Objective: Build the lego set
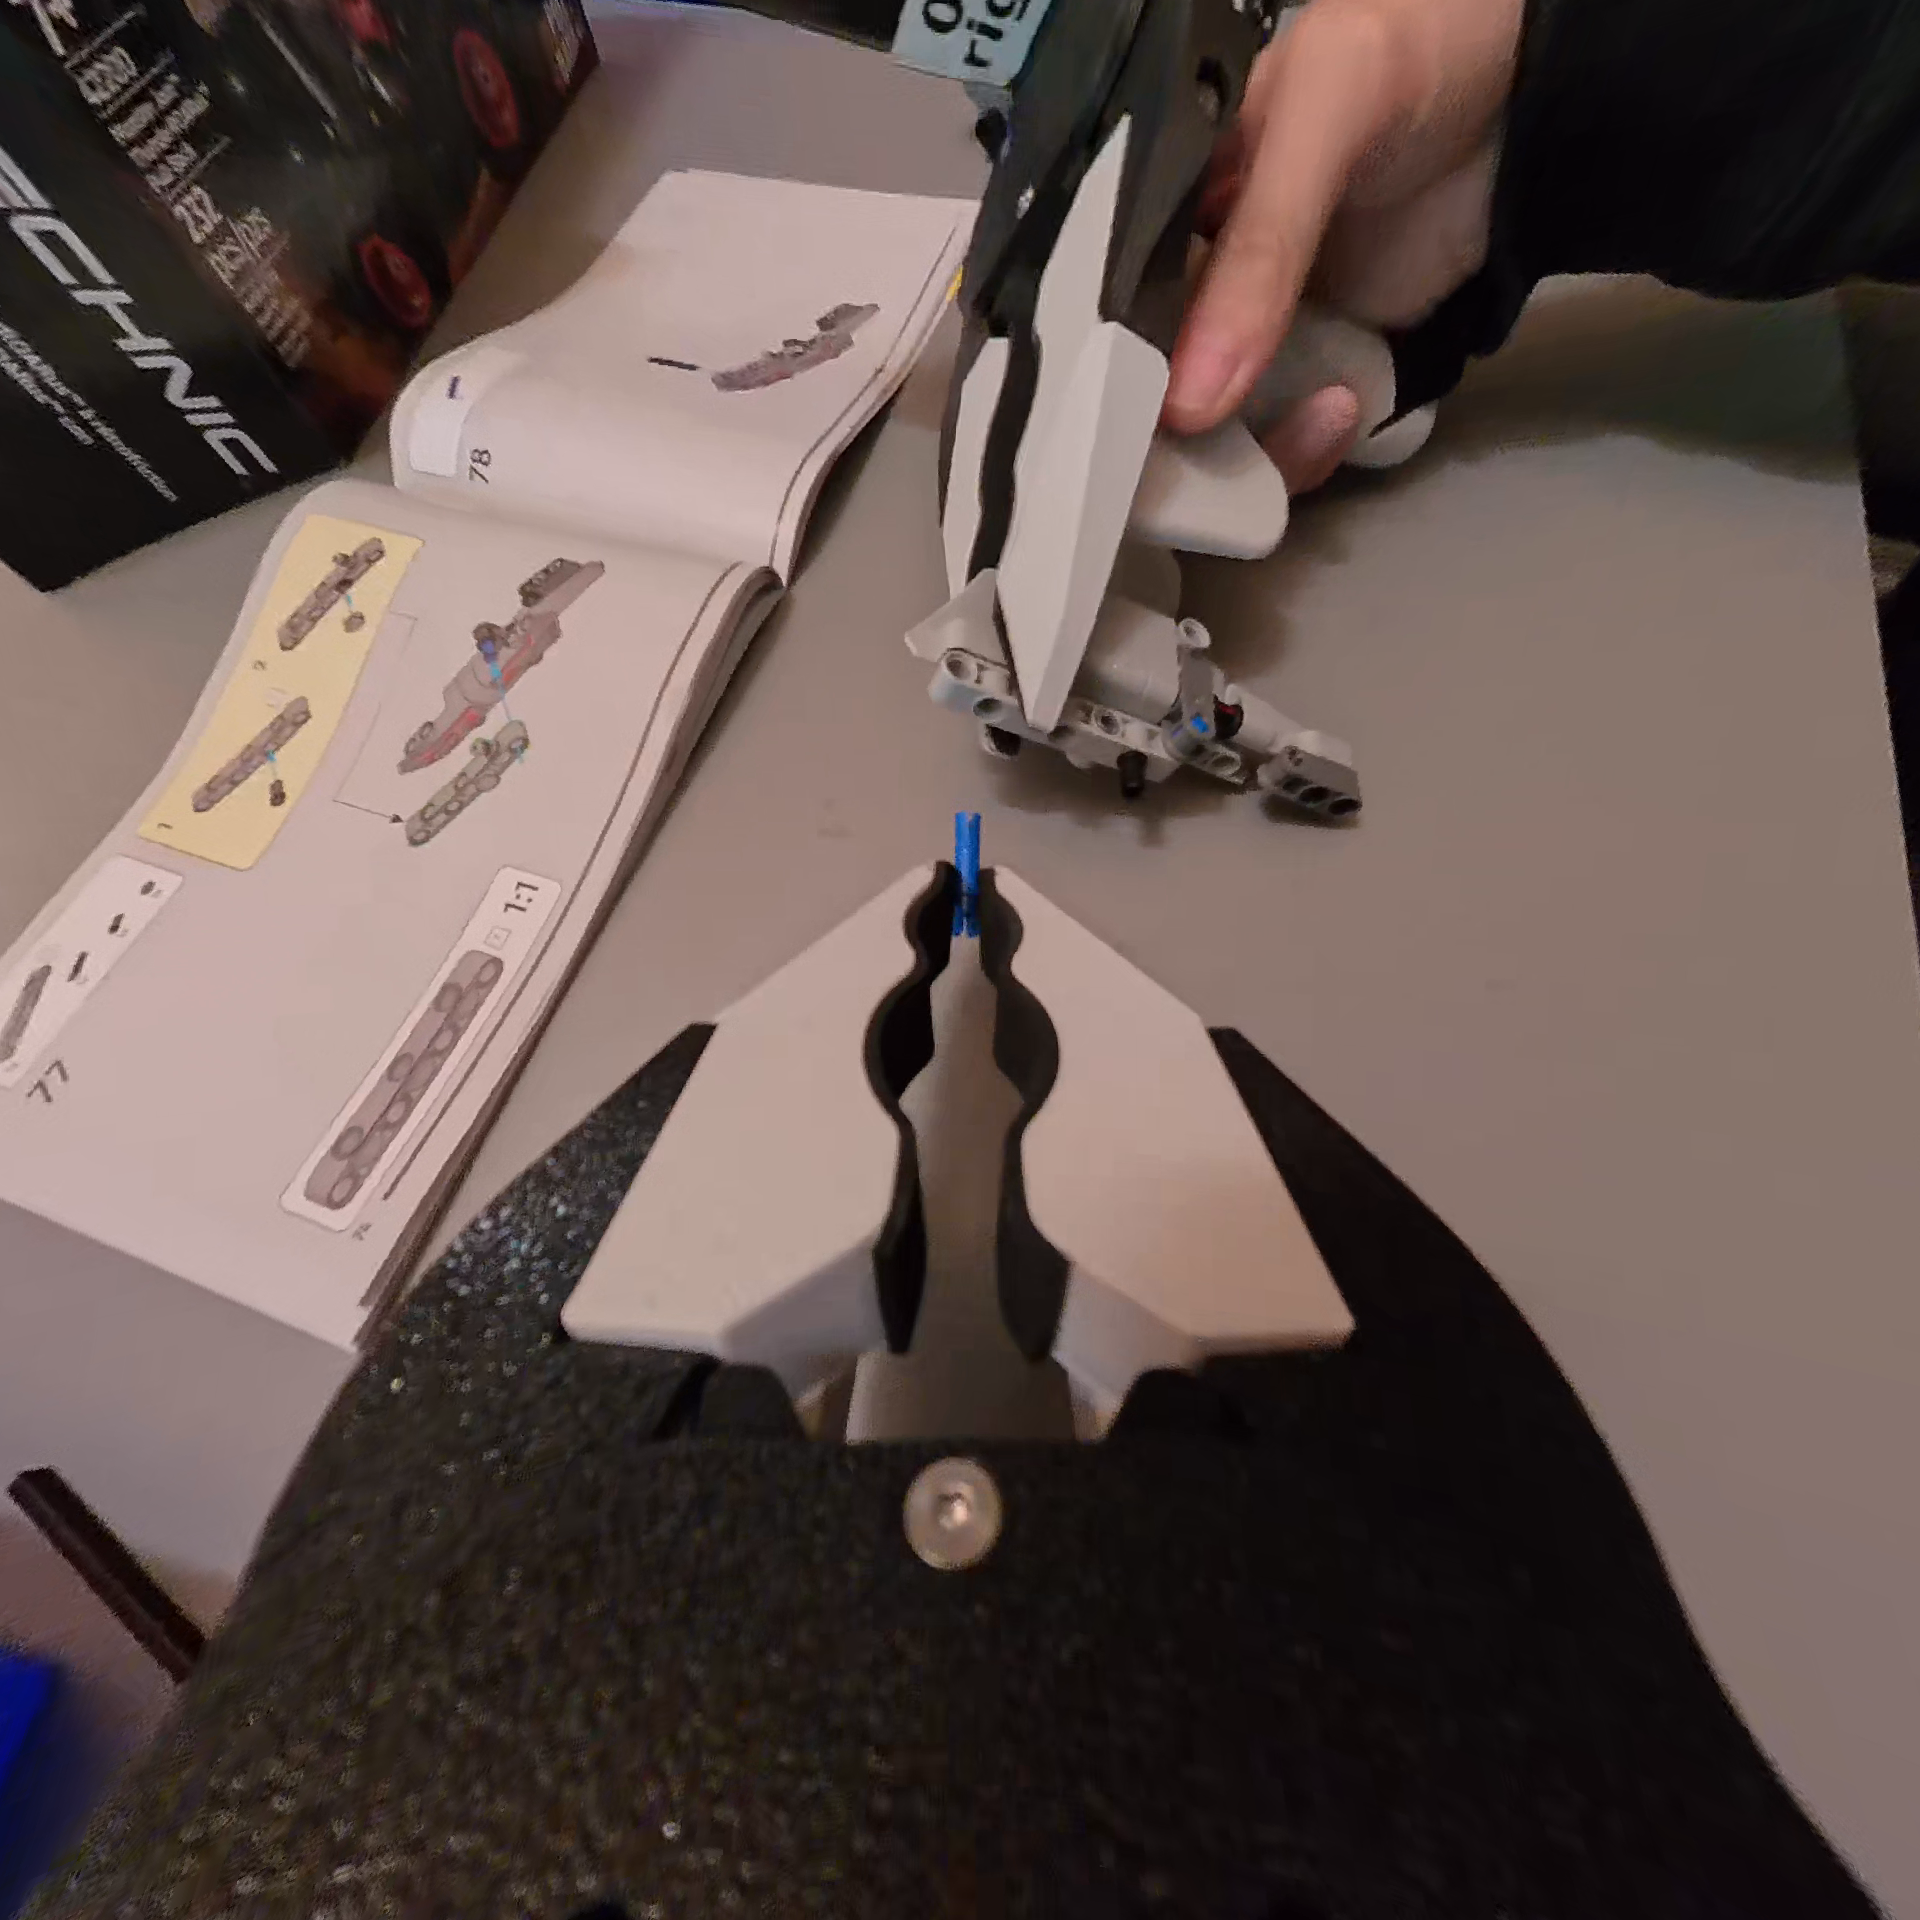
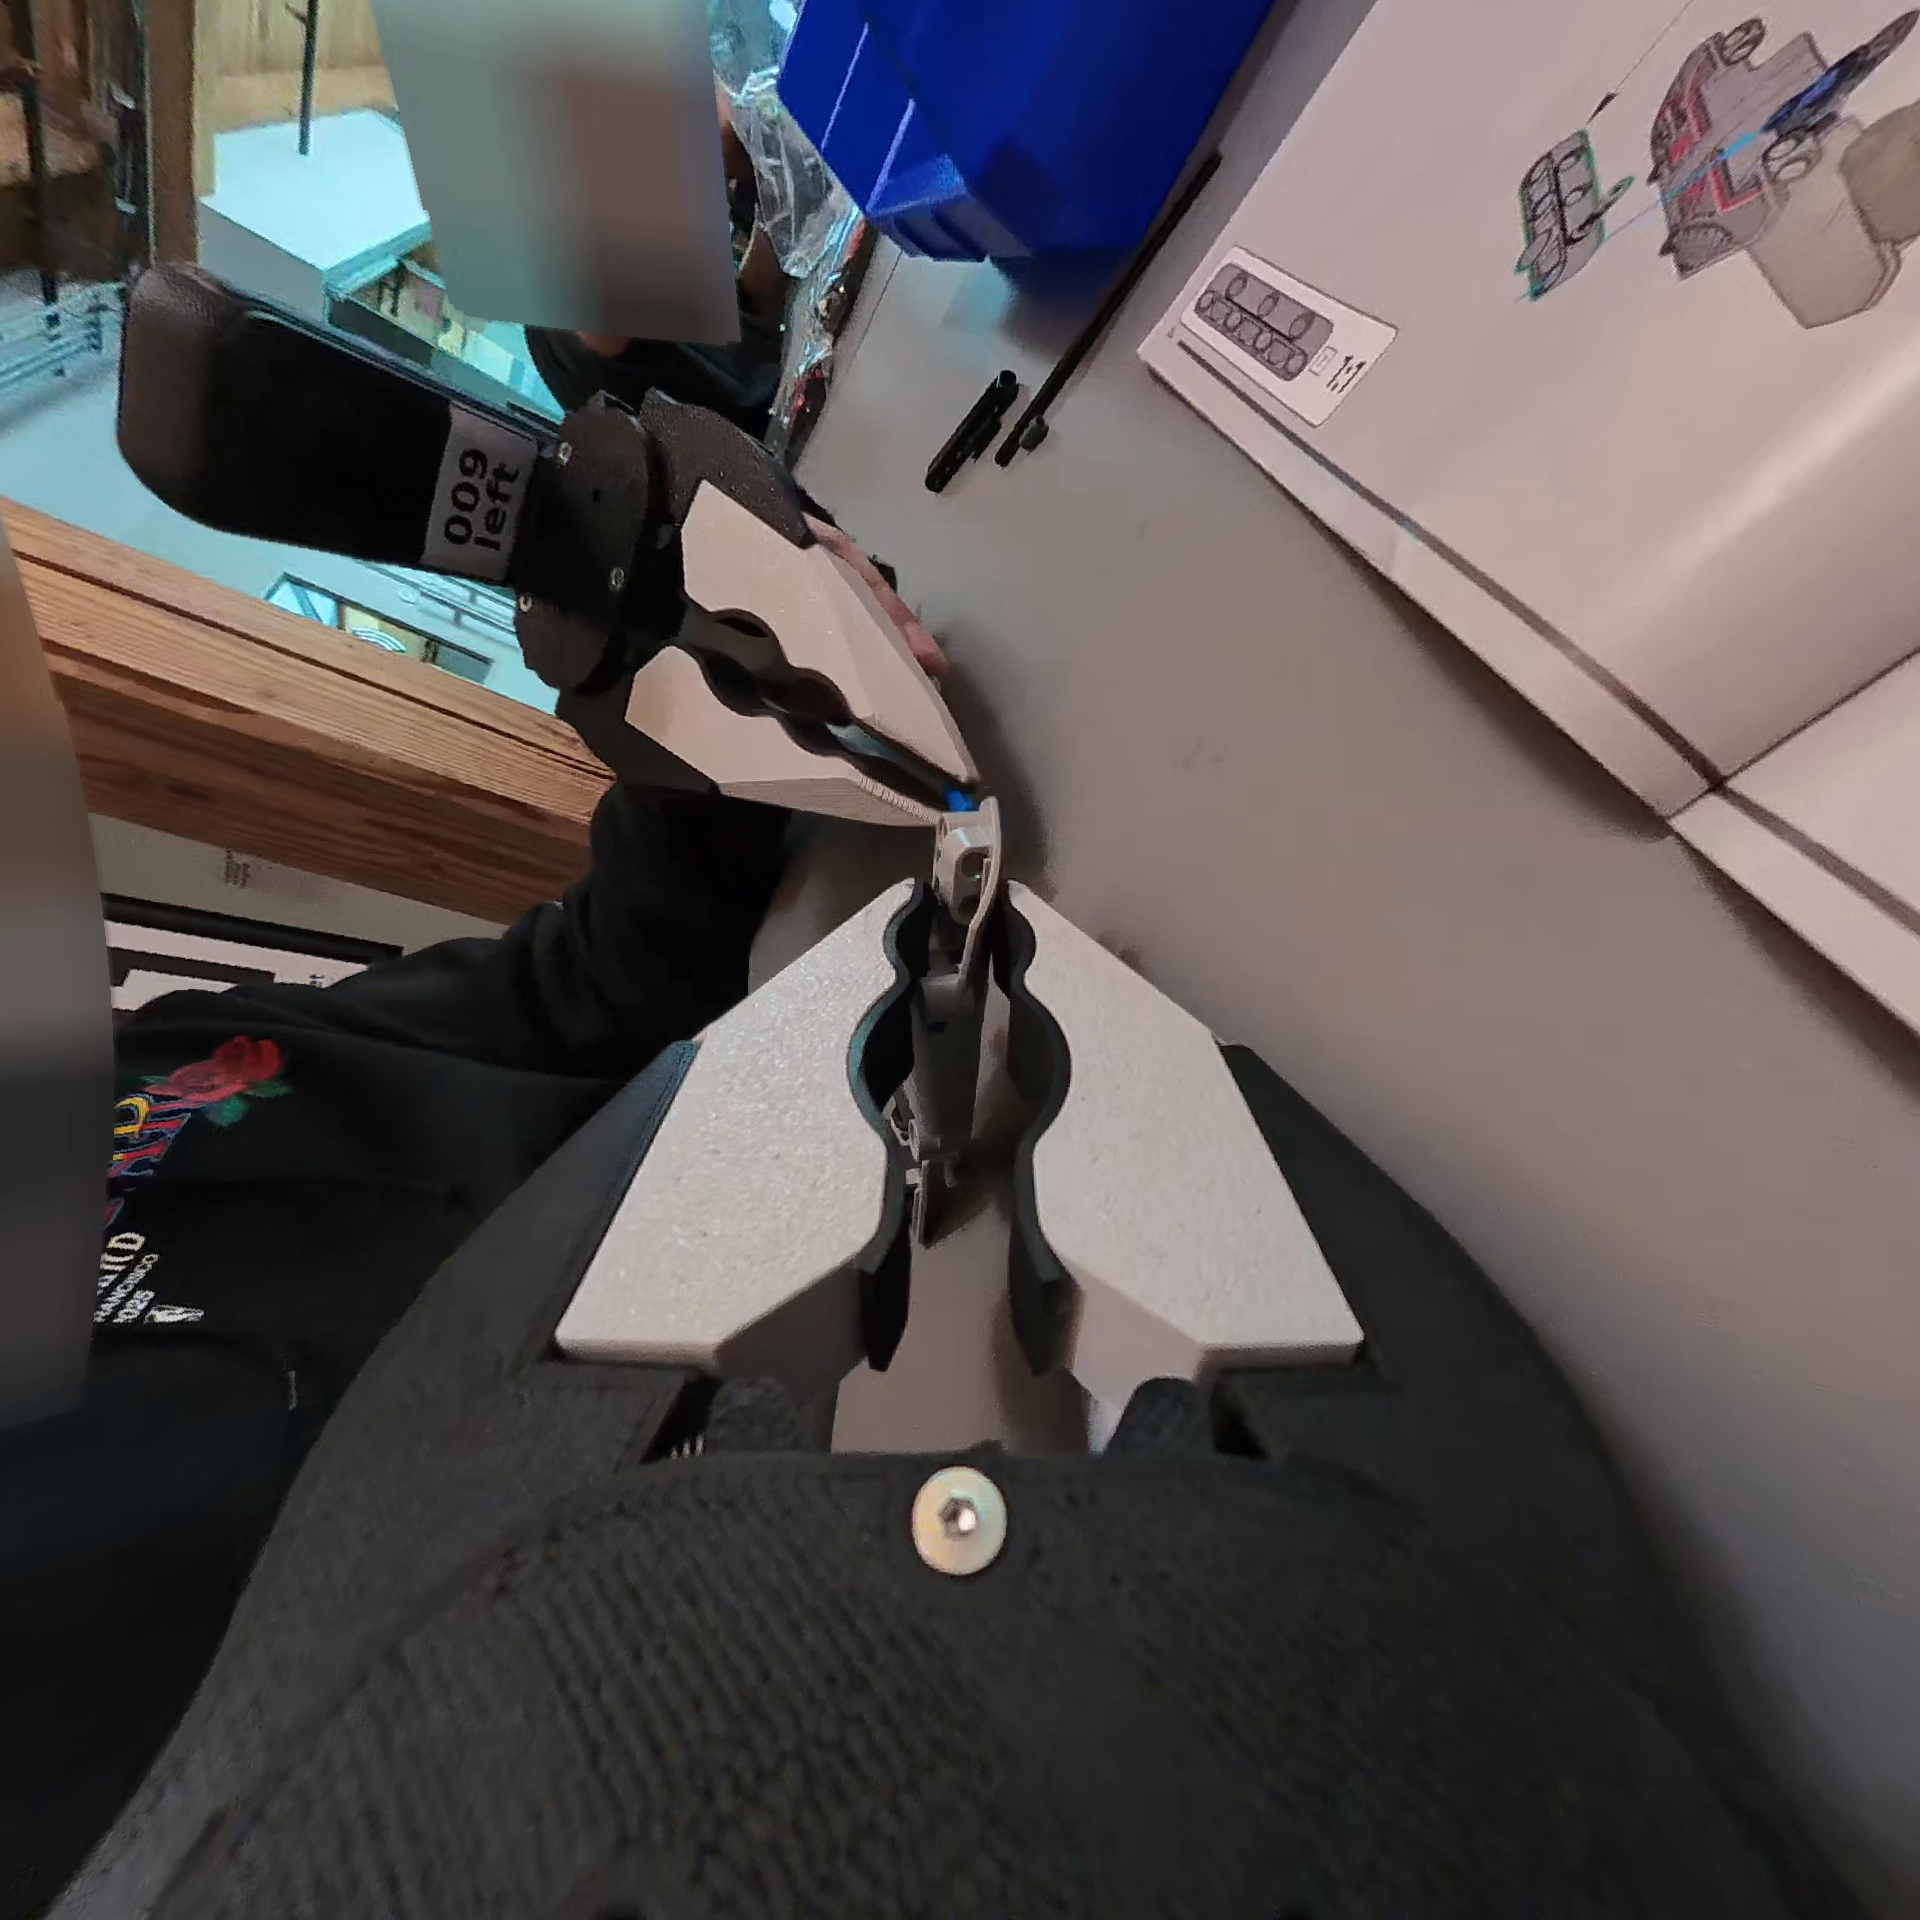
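- Left gripper (image 1: 966, 894): closed on a blue pin (image 1: 966, 868), clamped at the very tips, half of the pin projecting forward, upright in the left wrist view.
- Right gripper (image 2: 961, 925): closed on the grey lego assembly (image 1: 1132, 717), fingers straddling its middle; assembly resting on the grey table (image 1: 1455, 987), beam holes facing the pin.
- Location of task item: assembly right of the open instruction booklet (image 1: 416, 727), just ahead of the pin; in the right wrist view, pin tip (image 2: 958, 800) apparently at or just beside the end of the assembly, contact not certain.
- Step in hand, judged: seating the pin in a beam hole. Best done with pin axis square to the hole, straight push, no twisting; firm counter-hold from the right; shallow tip grip likely to let the pin pivot if pushed off-axis.
- Edges: booklet edge near on the left; black set box (image 1: 208, 260) behind it; blue bin (image 2: 1018, 125) and loose black parts (image 2: 971, 431) farther off.
- Open room: bare table between grippers and to the right, enough for a straight approach.
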Tool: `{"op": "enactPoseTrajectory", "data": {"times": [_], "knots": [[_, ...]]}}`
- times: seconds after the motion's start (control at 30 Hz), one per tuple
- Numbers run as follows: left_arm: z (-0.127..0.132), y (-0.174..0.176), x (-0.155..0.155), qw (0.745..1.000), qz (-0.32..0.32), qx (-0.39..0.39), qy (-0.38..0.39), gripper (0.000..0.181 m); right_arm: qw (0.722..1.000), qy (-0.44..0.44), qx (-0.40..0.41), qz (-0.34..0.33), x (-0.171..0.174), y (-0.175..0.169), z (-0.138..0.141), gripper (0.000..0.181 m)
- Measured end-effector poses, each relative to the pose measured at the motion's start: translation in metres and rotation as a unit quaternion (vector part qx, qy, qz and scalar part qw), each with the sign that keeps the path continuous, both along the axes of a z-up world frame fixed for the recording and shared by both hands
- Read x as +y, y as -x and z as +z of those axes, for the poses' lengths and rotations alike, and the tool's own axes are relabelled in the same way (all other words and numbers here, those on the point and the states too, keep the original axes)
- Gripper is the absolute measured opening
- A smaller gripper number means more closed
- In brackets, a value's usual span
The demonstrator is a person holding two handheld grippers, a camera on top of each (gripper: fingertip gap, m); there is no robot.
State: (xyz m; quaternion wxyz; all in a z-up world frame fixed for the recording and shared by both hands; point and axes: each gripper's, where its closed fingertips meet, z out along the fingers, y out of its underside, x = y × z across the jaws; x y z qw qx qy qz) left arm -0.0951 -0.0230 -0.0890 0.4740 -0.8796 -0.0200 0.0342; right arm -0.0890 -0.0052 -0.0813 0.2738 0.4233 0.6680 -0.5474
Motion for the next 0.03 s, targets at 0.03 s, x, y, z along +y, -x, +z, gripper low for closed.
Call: {"op": "enactPoseTrajectory", "data": {"times": [0.03], "knots": [[-0.0021, -0.0014, 0.0005, 1.000, -0.005, 0.001, 0.007, 0.001, 1.000, 0.006, -0.005, 0.000, 0.0002, 0.0001, 0.0006, 0.009]]}}
